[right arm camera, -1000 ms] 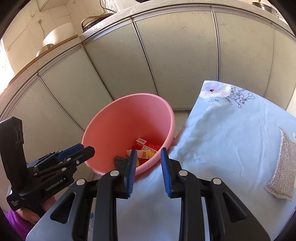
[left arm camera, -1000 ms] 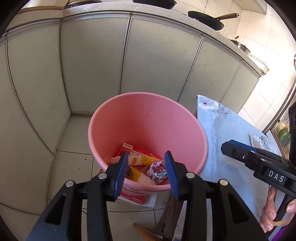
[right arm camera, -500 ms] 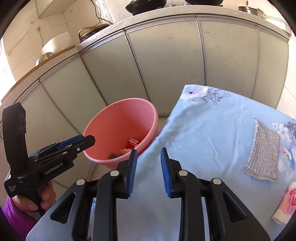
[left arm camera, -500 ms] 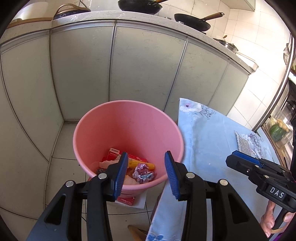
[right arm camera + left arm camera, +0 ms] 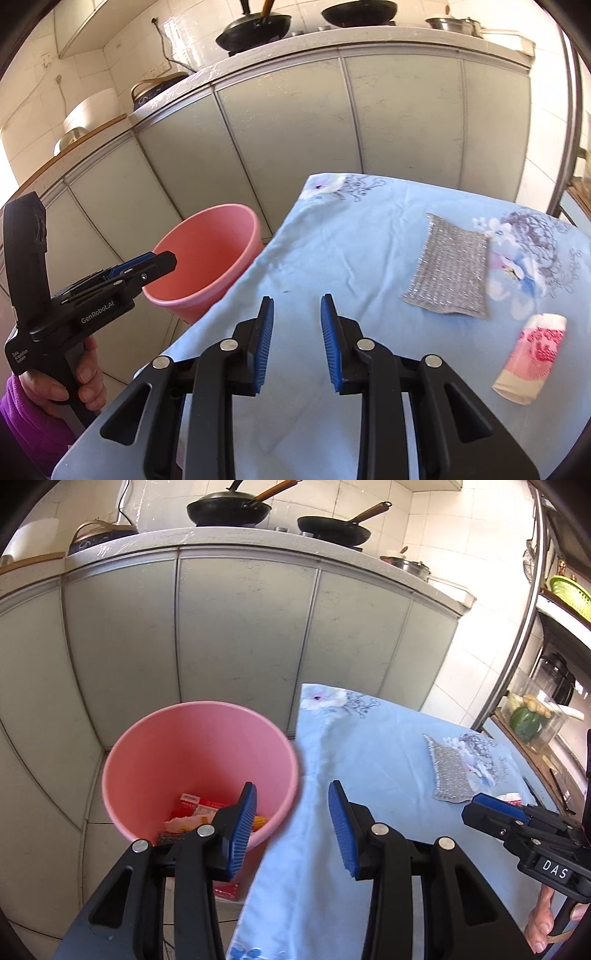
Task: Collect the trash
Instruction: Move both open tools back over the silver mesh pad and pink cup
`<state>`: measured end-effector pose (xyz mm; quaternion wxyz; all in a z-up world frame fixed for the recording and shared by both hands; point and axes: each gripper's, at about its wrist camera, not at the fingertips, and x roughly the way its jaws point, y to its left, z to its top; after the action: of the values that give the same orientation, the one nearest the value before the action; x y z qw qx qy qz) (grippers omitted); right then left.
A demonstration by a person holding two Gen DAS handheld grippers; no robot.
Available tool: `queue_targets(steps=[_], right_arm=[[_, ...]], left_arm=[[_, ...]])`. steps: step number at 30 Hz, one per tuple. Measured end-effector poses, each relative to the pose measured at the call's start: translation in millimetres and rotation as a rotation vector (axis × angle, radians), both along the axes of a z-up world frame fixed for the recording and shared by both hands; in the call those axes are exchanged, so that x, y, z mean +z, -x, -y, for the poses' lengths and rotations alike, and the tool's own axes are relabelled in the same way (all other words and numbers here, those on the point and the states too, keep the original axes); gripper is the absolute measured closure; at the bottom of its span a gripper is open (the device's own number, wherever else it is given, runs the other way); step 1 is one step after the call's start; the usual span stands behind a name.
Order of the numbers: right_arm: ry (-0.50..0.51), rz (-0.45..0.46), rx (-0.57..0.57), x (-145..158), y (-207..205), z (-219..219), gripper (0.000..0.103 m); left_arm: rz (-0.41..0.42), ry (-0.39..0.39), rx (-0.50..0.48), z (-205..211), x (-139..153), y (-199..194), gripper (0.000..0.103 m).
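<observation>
A pink bucket [image 5: 199, 753] [image 5: 210, 254] stands on the floor by the table's left edge, holding a red box and yellow wrappers [image 5: 199, 808]. On the blue floral tablecloth [image 5: 351, 251] lie a silver scouring cloth [image 5: 450, 266] [image 5: 448, 771] and a pink-and-white wrapper [image 5: 532, 363]. My left gripper [image 5: 291, 794] [image 5: 162, 264] hangs open and empty over the bucket's right rim and the table edge. My right gripper [image 5: 296, 306] [image 5: 476, 810] is open and empty above the cloth, left of the scouring cloth and the wrapper.
Grey cabinet doors [image 5: 240, 635] run behind the bucket under a counter with black pans [image 5: 229, 511]. A metal shelf rack [image 5: 532, 635] with jars stands at the right. A red packet [image 5: 225, 890] lies on the tiled floor under the bucket.
Both grippers have drawn back and to the right, away from the bucket and over the table. The scouring cloth and the wrapper have come into view. Neither gripper's jaws moved.
</observation>
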<state>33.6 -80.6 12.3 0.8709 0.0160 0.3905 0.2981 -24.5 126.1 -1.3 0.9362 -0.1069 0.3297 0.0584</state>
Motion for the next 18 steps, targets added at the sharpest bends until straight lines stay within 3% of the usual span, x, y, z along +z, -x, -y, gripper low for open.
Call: queue_targets(steps=[18], right_arm=[[-0.015,-0.011,-0.160,-14.8,13.1,74.0,0.076]], left_arm=[[-0.039,-0.078,-0.141,67.7,-2.3,-21.8,0.063]])
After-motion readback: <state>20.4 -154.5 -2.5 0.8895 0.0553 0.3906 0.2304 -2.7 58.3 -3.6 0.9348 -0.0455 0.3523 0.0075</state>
